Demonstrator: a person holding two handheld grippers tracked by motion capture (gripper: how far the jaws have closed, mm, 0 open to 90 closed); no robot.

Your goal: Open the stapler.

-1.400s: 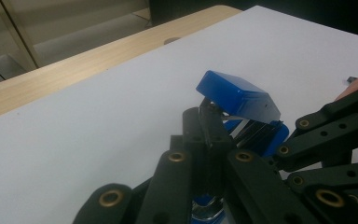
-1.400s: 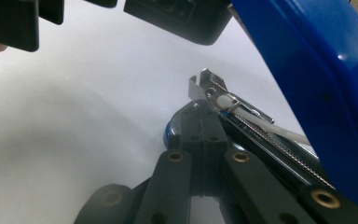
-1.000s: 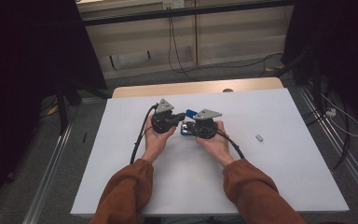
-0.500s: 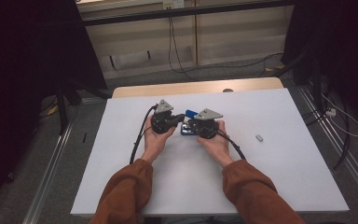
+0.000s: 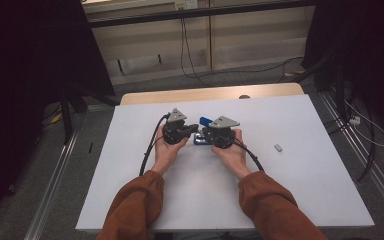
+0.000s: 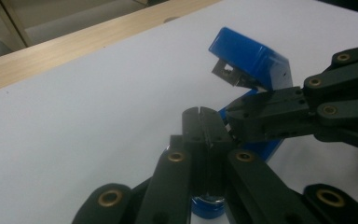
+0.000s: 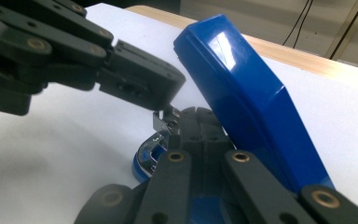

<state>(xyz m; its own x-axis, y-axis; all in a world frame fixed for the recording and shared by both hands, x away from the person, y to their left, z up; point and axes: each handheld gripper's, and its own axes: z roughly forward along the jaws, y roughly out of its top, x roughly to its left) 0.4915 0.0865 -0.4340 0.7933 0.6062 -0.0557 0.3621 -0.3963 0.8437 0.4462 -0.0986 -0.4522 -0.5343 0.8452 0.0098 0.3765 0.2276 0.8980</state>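
While both closed | left claw, right claw | touching opened blue stapler between them

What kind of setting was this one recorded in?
Probably a lab or workshop recording bay: a bare white table flanked by metal floor rails, cables on the floor, and dark curtains. On the table, only a blue stapler.

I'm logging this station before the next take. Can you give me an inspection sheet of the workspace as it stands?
Surface: white table, wooden strip along its far edge.
Job's things: blue stapler, lid swung up, base on the table.
Clutter: small grey piece, right of the hands.
Grippers: left gripper and right gripper both shut, tips at the stapler's opened mechanism.
Cables: a black cable trails from each gripper.
Surroundings: loose floor cables, dark stands.
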